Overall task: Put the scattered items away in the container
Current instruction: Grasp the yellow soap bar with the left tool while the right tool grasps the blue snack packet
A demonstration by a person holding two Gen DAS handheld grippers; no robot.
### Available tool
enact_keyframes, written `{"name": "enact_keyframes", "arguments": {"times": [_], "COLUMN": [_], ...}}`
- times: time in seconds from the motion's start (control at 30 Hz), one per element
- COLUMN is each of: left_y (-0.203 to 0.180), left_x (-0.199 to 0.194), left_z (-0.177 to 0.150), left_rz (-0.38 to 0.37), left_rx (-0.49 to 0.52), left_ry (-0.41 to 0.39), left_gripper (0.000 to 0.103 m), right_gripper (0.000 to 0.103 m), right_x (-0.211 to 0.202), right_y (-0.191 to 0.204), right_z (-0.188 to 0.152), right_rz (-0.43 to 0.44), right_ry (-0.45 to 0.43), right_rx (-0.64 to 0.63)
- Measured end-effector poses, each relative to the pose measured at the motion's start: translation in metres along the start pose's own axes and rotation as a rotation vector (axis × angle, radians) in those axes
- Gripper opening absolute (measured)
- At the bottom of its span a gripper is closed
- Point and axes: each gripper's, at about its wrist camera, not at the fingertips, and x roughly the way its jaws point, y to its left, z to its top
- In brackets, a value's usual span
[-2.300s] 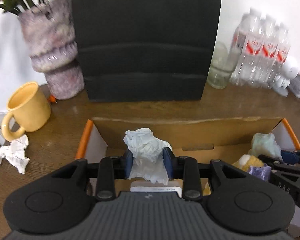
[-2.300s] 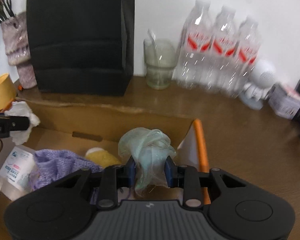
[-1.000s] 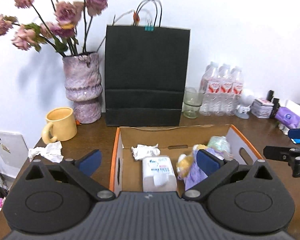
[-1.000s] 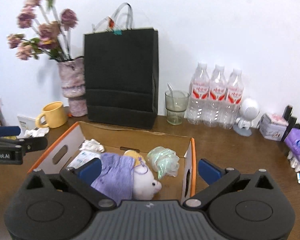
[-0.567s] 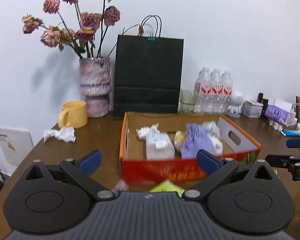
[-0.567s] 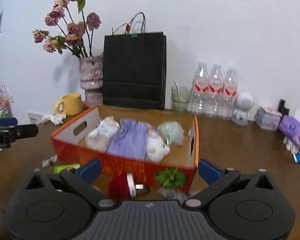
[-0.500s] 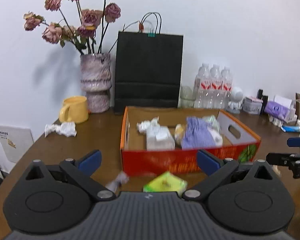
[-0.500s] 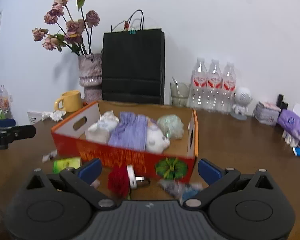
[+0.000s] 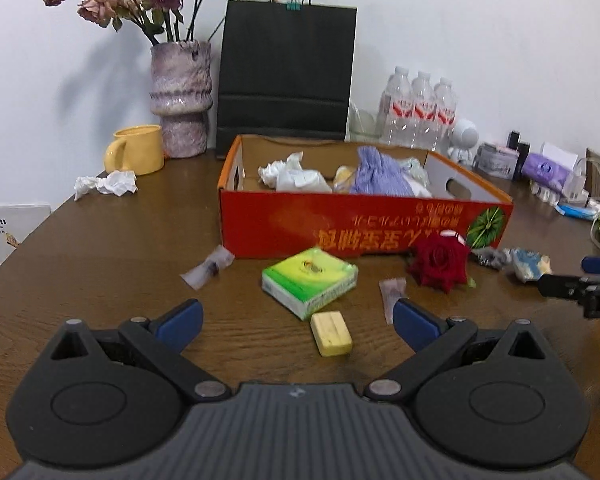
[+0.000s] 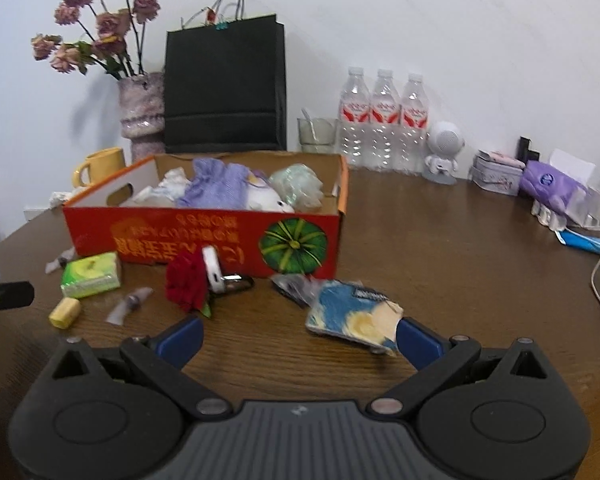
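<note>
Left wrist view shows the left gripper [image 9: 296, 318] spread wide and empty above the table [image 9: 80, 264], with the green tissue pack [image 9: 310, 281] and yellow eraser [image 9: 331, 333] just ahead, near the red box [image 9: 364, 228]. Right gripper [image 10: 299, 336] is likewise released and empty, the blue-and-cream pouch [image 10: 352, 316] touching its right finger. Each should centre on 1 item, straddle it squarely, then close before lifting over the box wall.

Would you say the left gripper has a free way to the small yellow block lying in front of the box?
Probably yes. The left gripper is open and the yellow block lies on bare table just ahead between its fingers, apart from the green tissue pack.
</note>
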Motion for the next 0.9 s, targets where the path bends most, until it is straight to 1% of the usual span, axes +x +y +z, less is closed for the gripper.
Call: {"name": "enact_keyframes", "arguments": {"times": [0.07, 0.23, 0.3, 0.33, 0.37, 0.4, 0.5, 0.53, 0.57, 0.63, 0.7, 0.73, 0.8, 0.87, 0.9], "left_y": [-0.003, -0.013, -0.018, -0.021, -0.023, -0.025, -0.028, -0.029, -0.029, -0.03, -0.03, -0.03, -0.03, -0.031, -0.031], "left_x": [0.003, 0.012, 0.017, 0.02, 0.023, 0.026, 0.033, 0.035, 0.037, 0.041, 0.044, 0.045, 0.045, 0.044, 0.044], "left_z": [-0.001, 0.001, 0.001, 0.0, 0.0, 0.0, 0.0, 0.001, 0.001, 0.001, 0.002, 0.002, 0.002, 0.001, 0.001], "left_rz": [0.015, 0.023, 0.023, 0.024, 0.027, 0.031, 0.034, 0.037, 0.038, 0.04, 0.043, 0.04, 0.032, 0.029, 0.026], "left_rx": [0.013, 0.034, 0.054, 0.062, 0.066, 0.066, 0.058, 0.061, 0.059, 0.052, 0.047, 0.048, 0.051, 0.054, 0.057], "left_ry": [0.005, 0.037, 0.063, 0.078, 0.089, 0.103, 0.129, 0.133, 0.14, 0.156, 0.162, 0.16, 0.156, 0.151, 0.148], "left_gripper": [0.103, 0.103, 0.1, 0.094, 0.091, 0.084, 0.075, 0.07, 0.067, 0.056, 0.05, 0.044, 0.038, 0.036, 0.034], "right_gripper": [0.103, 0.103, 0.103, 0.103, 0.103, 0.103, 0.103, 0.103, 0.101, 0.1, 0.097, 0.094, 0.086, 0.075, 0.073], "right_x": [0.003, 0.015, 0.023, 0.027, 0.031, 0.036, 0.048, 0.052, 0.055, 0.062, 0.065, 0.067, 0.069, 0.072, 0.072], "right_y": [-0.003, -0.009, -0.012, -0.013, -0.014, -0.016, -0.018, -0.019, -0.019, -0.02, -0.021, -0.022, -0.022, -0.024, -0.026], "right_z": [0.001, 0.005, 0.007, 0.008, 0.01, 0.011, 0.014, 0.015, 0.015, 0.017, 0.018, 0.017, 0.015, 0.013, 0.013], "right_rz": [-0.009, -0.034, -0.047, -0.059, -0.069, -0.076, -0.086, -0.092, -0.096, -0.107, -0.11, -0.115, -0.12, -0.109, -0.096], "right_ry": [0.002, 0.021, 0.038, 0.046, 0.055, 0.064, 0.085, 0.09, 0.094, 0.104, 0.11, 0.115, 0.126, 0.142, 0.142], "right_rx": [-0.005, -0.019, -0.021, -0.021, -0.019, -0.016, -0.009, -0.007, -0.004, 0.007, 0.019, 0.026, 0.029, 0.041, 0.051]}}
